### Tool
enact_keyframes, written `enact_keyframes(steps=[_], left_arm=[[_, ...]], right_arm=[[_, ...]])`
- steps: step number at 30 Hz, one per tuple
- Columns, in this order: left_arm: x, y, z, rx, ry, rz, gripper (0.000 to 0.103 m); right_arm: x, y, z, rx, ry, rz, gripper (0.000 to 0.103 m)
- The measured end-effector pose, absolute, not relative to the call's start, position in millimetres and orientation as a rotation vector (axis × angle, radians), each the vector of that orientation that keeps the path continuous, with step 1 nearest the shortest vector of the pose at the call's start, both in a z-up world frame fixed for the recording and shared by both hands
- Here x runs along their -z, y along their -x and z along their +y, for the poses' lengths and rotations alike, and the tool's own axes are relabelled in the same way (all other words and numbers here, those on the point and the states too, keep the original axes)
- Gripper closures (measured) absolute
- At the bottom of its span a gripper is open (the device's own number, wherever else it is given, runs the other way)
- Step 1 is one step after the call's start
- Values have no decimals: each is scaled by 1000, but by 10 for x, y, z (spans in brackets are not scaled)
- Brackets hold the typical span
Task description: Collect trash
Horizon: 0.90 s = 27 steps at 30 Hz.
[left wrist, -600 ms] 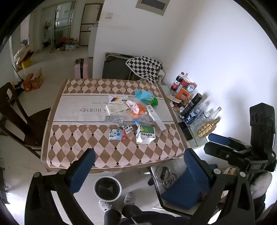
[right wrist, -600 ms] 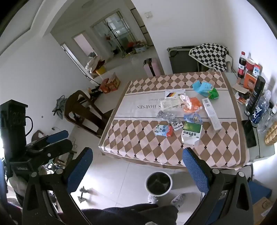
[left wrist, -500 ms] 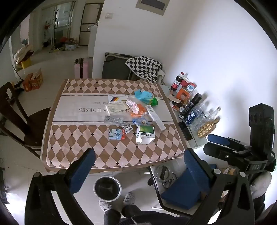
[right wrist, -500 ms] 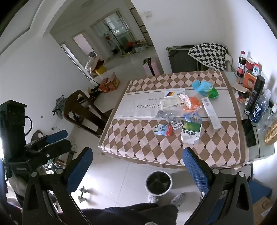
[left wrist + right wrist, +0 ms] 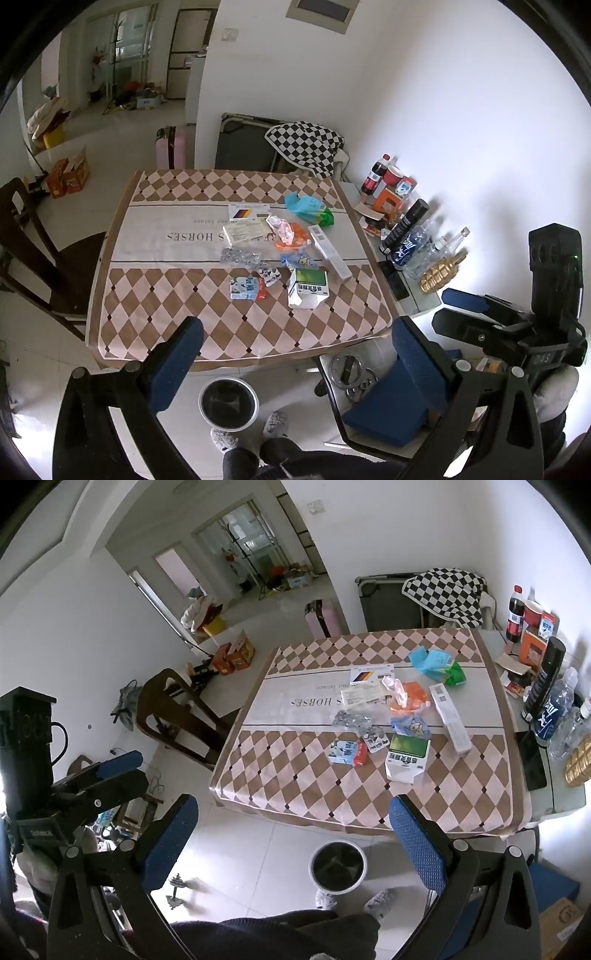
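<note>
Trash lies in the middle of a checkered table (image 5: 177,325): a green-and-white carton (image 5: 308,287), a small blue-red pack (image 5: 246,288), blister packs (image 5: 242,256), orange wrappers (image 5: 295,236), a long white box (image 5: 330,252) and a teal bag (image 5: 308,206). A round bin (image 5: 229,402) stands on the floor before the table; it also shows in the right wrist view (image 5: 338,866). My left gripper (image 5: 291,365) is open and empty, high above the near table edge. My right gripper (image 5: 291,845) is open and empty, held likewise, the carton (image 5: 406,757) far ahead.
A side table at the right holds bottles (image 5: 406,229), a cola bottle (image 5: 514,614) and a phone (image 5: 532,760). A dark wooden chair (image 5: 173,712) stands left of the table. A blue cushion on a stool (image 5: 388,413) sits at the right. A dumbbell (image 5: 177,886) lies on the floor.
Both views have shifted only slightly; the table sits a touch nearer. Both grippers stay open and empty.
</note>
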<state>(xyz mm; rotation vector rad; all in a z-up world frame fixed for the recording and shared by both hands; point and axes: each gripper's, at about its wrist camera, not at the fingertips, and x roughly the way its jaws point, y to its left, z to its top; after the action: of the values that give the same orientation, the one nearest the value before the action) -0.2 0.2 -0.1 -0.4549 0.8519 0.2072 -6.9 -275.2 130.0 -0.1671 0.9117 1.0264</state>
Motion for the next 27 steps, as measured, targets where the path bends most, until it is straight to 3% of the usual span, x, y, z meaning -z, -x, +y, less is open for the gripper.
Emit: enact_keyframes(steps=[27], left_arm=[[1, 4, 0, -207, 452, 848, 0]], right_arm=[[-1315, 77, -2697, -1024, 167, 914, 0]])
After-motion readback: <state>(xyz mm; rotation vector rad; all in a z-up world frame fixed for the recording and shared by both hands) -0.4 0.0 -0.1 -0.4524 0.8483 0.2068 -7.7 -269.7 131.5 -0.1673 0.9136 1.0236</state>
